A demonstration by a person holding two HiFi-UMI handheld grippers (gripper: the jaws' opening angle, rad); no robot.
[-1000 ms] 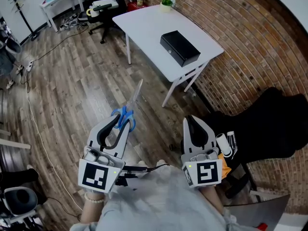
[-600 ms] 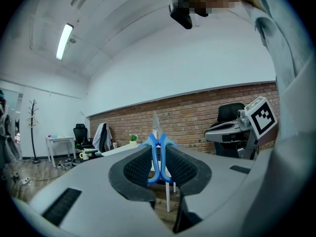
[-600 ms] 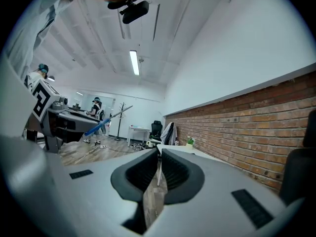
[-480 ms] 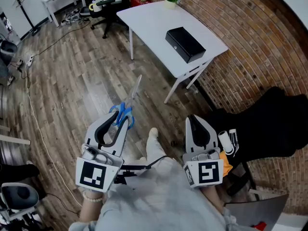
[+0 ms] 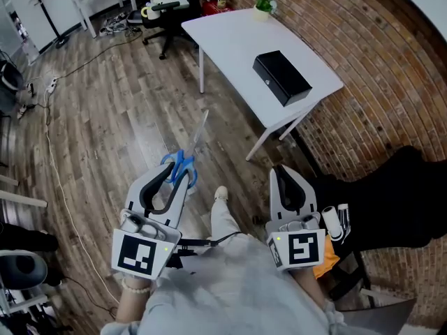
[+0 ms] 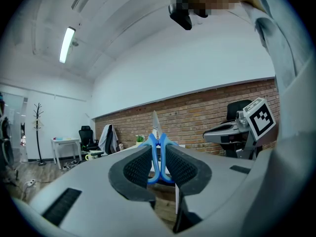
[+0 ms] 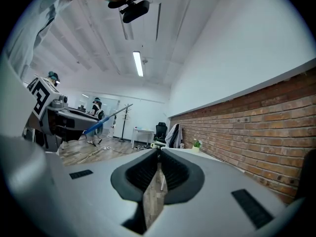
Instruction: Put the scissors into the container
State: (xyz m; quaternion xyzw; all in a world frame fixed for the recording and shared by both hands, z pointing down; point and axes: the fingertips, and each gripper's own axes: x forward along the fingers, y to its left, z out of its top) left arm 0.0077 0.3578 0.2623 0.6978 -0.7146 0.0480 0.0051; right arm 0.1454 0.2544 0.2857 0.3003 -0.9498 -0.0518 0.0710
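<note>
- The left gripper (image 5: 177,179) sits in the lower left of the head view. Its two jaws are squeezed on the blue handles of the scissors (image 5: 184,166).
- The scissors stick out past the jaw tips. The thin blades point up and a little to the right, toward the middle of the frame. They hang in the air over the wood floor (image 5: 119,117).
- In the left gripper view, the blue handles sit in the middle of the frame, between the two dark ribbed pads (image 6: 136,166). The blade tip pokes straight up above them.
- The right gripper (image 5: 281,174) sits in the lower right of the head view. In the right gripper view, its jaws are pressed together at the tips, and nothing is between them.
- The container (image 5: 281,77) is a black box. It lies on the white table (image 5: 237,40) in the upper right of the head view, near the table's right edge. It is well apart from the scissors and from both grippers.
- A small green plant (image 5: 263,4) stands at the far end of the table, at the top of the frame.
- A brick wall (image 5: 363,40) runs along the right side, just beside the table.
- A black chair (image 5: 162,9) stands at the top of the frame, left of the table.
</note>
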